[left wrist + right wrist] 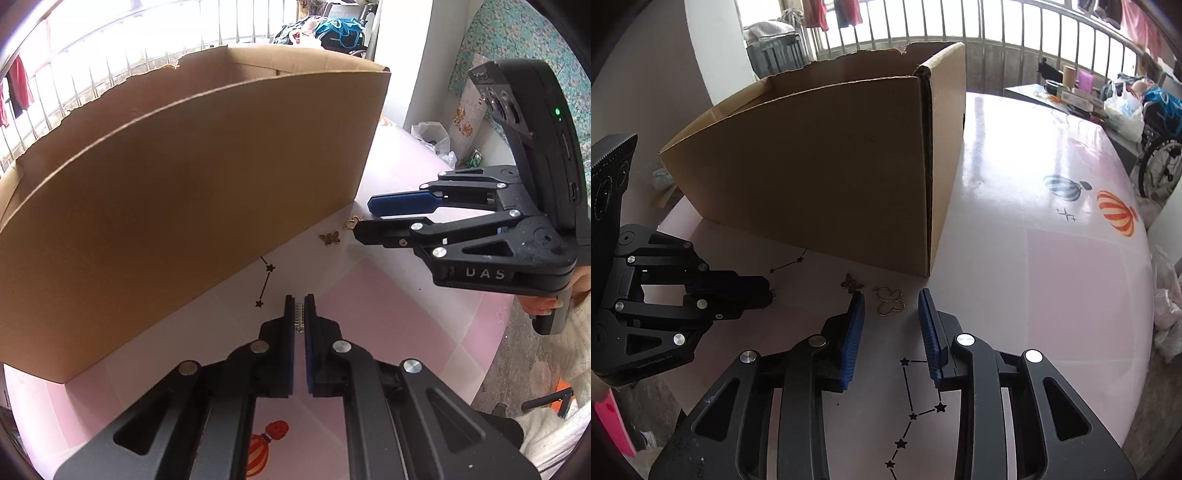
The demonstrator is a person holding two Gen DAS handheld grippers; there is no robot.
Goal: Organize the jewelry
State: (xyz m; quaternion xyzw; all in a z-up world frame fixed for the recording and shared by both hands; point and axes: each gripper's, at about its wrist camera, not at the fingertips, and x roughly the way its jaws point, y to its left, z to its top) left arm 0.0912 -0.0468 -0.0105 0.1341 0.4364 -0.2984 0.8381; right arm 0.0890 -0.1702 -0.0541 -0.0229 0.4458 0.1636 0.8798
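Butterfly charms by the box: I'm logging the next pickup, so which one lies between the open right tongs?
The outline butterfly charm, a hollow wire shape, lies between the right tongs. The solid butterfly charm sits outside them, beyond the left finger.

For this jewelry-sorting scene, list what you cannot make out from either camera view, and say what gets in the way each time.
- Inside of the cardboard box: both views, hidden by its tall walls.
- Small piece in the left gripper: left wrist view, mostly covered by the shut pads.
- Filigree butterfly charm: too small for detail.
- Outline butterfly charm before the right gripper: clasp unclear.
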